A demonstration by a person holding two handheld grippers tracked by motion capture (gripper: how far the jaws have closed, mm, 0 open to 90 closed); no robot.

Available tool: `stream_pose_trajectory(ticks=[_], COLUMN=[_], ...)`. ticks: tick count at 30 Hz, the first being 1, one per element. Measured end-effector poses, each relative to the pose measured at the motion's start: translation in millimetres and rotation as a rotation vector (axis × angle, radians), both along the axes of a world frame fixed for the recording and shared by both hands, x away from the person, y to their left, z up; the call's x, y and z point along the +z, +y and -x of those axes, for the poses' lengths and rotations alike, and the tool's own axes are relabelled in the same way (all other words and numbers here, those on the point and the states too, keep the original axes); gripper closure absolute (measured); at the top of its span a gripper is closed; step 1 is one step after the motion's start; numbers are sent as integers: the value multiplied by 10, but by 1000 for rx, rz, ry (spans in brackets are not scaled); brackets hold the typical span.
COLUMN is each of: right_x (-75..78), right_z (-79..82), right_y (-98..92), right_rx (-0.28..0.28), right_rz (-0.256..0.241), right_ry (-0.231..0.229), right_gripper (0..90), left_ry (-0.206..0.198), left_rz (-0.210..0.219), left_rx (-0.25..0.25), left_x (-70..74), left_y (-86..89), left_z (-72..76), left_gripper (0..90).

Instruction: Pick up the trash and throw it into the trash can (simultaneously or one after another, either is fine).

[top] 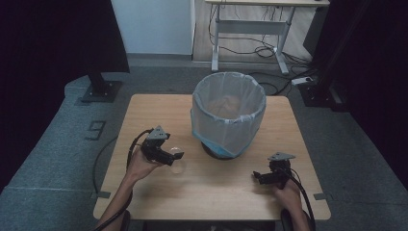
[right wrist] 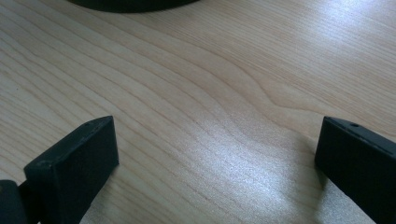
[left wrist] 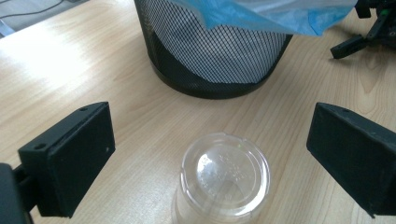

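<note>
Black jaws of the left gripper (left wrist: 219,154) stand spread around a clear plastic cup (left wrist: 223,179), ungrasped; binning it in the mesh wastebasket (top: 229,113) remains. Right gripper (right wrist: 219,158) rests spread, empty.

That small clear plastic cup (left wrist: 223,179) is sitting upside down on the wooden surface (top: 207,185), flat base up. It's see-through, empty-looking and upright on its rim, at the left near side, just near of the black mesh bin (left wrist: 217,60).

Between the left gripper's (left wrist: 210,154) jaws, the clear cup's (left wrist: 223,179) lower part was cut off by the bottom edge; the mesh bin's (left wrist: 215,60) top ran off above.
</note>
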State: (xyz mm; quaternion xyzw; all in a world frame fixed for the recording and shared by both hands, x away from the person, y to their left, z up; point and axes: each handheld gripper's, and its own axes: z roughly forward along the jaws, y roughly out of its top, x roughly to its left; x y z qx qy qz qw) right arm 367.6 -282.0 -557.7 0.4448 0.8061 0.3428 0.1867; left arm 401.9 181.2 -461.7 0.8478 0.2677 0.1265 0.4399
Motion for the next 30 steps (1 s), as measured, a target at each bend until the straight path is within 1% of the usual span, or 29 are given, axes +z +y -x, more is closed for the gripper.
stream_pose_trajectory(ticks=[8, 9, 10, 15, 18, 25, 30], right_x=[1, 1, 1, 0, 1, 0, 0], right_z=[0, 0, 0, 0, 0, 0, 0], right_y=[-1, -1, -1, 0, -1, -1, 0], right_rx=[1, 1, 1, 0, 1, 1, 0], right_rz=[0, 0, 0, 0, 0, 0, 0], right_ry=[1, 1, 1, 0, 1, 0, 0], right_gripper=[0, 0, 0, 0, 0, 0, 0], left_ry=[12, 15, 15, 23, 29, 48, 49], left_rz=[2, 3, 3, 3, 10, 2, 0], left_rx=[5, 9, 9, 16, 20, 33, 34], left_x=[-144, -181, -181, -277, -342, -504, -577], left_y=[8, 9, 9, 12, 16, 17, 21], left_z=[31, 37, 37, 54, 63, 69, 75], left_gripper=[30, 39, 44, 57, 65, 79, 104])
